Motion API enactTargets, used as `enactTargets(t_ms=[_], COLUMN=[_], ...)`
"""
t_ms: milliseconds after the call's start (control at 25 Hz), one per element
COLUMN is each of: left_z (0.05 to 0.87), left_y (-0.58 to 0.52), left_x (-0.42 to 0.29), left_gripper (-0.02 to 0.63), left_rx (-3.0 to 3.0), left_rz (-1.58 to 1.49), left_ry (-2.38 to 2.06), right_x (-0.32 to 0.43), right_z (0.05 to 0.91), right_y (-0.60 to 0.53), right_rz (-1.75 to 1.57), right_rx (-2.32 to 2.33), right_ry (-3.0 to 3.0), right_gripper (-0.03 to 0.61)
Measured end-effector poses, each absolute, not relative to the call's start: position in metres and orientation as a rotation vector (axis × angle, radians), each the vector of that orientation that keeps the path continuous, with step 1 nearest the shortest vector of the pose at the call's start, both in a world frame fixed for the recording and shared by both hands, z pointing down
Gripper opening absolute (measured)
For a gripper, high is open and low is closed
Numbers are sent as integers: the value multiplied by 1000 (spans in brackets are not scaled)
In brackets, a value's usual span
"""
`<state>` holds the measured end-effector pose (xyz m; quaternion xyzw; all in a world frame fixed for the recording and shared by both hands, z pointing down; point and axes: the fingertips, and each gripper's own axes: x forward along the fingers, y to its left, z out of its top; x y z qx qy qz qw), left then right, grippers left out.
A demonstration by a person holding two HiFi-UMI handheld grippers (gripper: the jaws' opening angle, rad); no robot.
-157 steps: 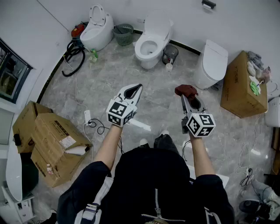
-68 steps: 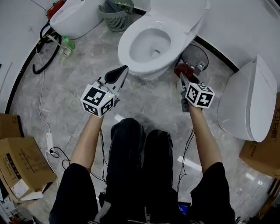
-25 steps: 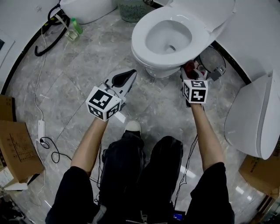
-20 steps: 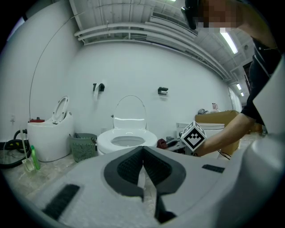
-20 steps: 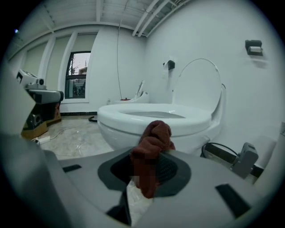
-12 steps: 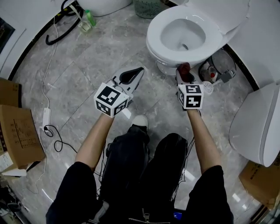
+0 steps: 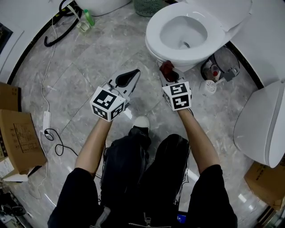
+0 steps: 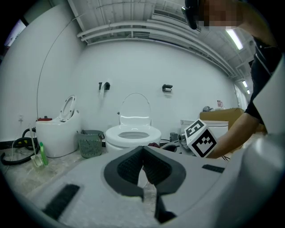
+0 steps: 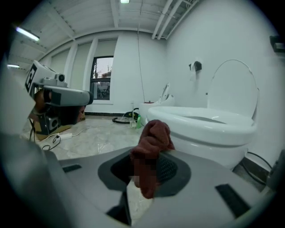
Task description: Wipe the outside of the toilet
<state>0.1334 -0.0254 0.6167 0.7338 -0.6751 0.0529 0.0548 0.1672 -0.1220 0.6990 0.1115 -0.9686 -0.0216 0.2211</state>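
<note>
A white toilet [image 7: 182, 33] with its lid up stands ahead of me; it also shows as the toilet [image 8: 132, 133] and the toilet [image 9: 209, 127] in the gripper views. My right gripper [image 7: 168, 71] is shut on a dark red cloth [image 7: 167, 67], held just below the bowl's front rim. The cloth [image 9: 151, 147] bunches out between the jaws, close to the bowl's outside. My left gripper [image 7: 128, 79] hovers over the floor left of the bowl, shut with nothing in it; its pads [image 8: 129, 167] meet.
A toilet brush in its holder [image 7: 208, 87] and a dark bin [image 7: 222, 62] stand right of the bowl. Another white toilet [image 7: 260, 120] is at the right. A green basket [image 7: 148, 6], bottle [image 7: 89, 18] and black hose [image 7: 60, 26] lie at the far left. Cardboard boxes [image 7: 18, 138] and cables sit at the left.
The person has walked up to the toilet. In the last second my right gripper with the cloth shifted left, from beside the bin to the bowl's front. The left gripper barely moved.
</note>
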Motion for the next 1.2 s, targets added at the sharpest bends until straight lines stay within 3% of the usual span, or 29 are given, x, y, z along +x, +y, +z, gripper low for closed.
enactTargets(t_ms=[360,800,1200], left_z=[622,635,644], left_y=[-39,-68,-67], left_x=[128,142,125], left_gripper=[0,0,0], left_rx=[2231,2281,2251], left_rz=[143,150,162], left_ry=[-2022,-1936,-1938], right_x=[208,312,318], right_z=[695,717,722], right_y=[-114,-251,-376], right_rz=[-13,-43,107], right_rx=[210,583,944], right_ry=[-2720,-2556,-2454], right_gripper=[94,95,97])
